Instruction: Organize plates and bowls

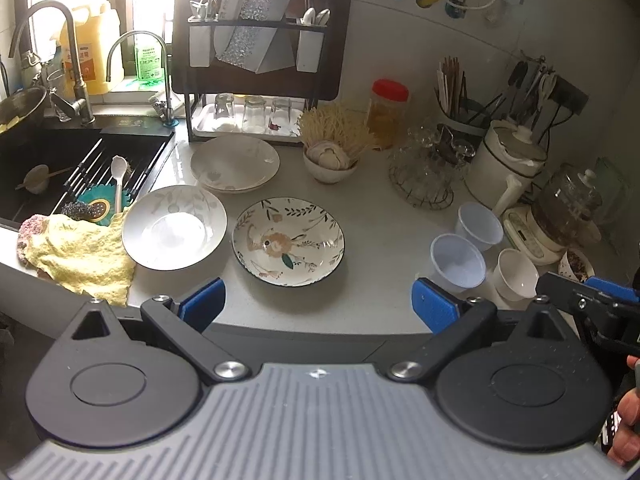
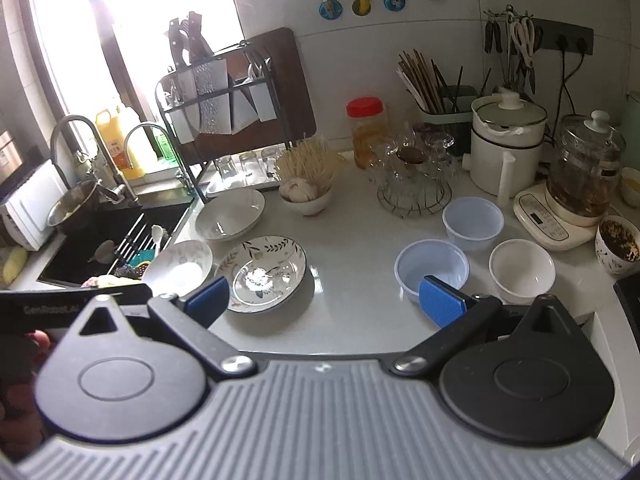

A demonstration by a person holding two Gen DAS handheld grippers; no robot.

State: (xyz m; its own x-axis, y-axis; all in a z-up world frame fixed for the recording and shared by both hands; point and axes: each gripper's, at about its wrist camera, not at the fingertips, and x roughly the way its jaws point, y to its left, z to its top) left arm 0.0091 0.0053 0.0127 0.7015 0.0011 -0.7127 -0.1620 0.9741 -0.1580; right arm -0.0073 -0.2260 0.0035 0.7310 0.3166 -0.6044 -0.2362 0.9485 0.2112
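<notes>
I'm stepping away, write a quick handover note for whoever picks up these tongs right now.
Left tongs: open, empty, hovering over the counter's near edge.
Right tongs: open, empty, same height.
Plates: flowered plate in the middle, pale plate left of it by the yellow cloth, stacked plates behind, near the glass rack.
Bowls: two plastic bowls and a white bowl on the right, apart.
Done: nothing gripped so far; only the rear plates are stacked.
Left: gather plates, nest bowls.
</notes>
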